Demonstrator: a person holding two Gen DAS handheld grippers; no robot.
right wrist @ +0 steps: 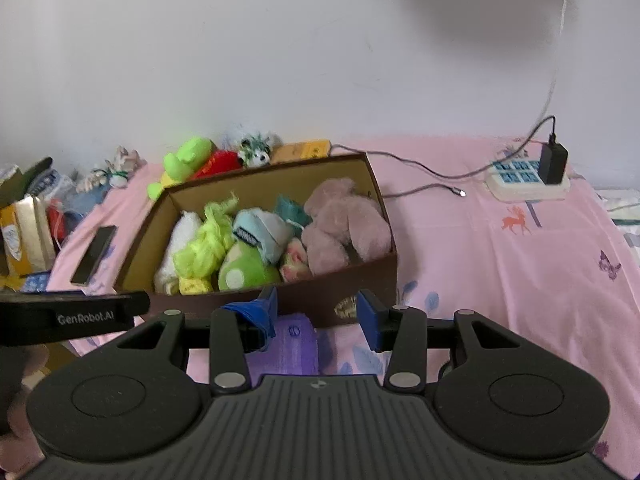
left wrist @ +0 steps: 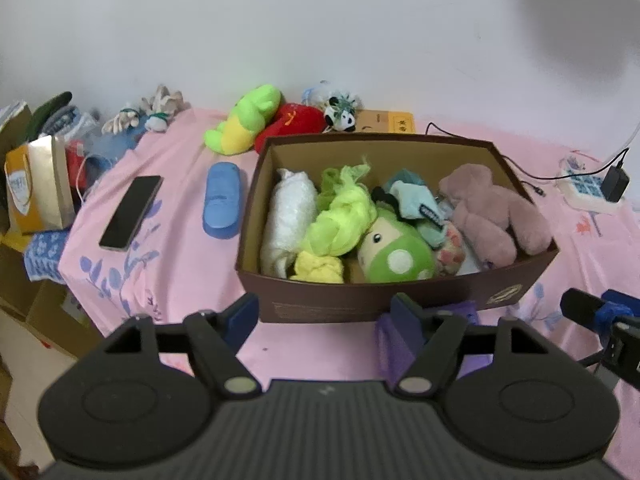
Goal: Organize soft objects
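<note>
- Left wrist view: the left hand-held gripper hangs released, jaws wide with nothing between them, just short of the brown cardboard box's near wall. A purple cloth lies on the pink bedsheet beside the right finger. Bare sheet runs left towards a phone and a blue case.
- Right wrist view: the right hand-held gripper is unclenched, gripping nothing, over the purple cloth at the box's front edge. Clear sheet stretches right towards a power strip.
</note>
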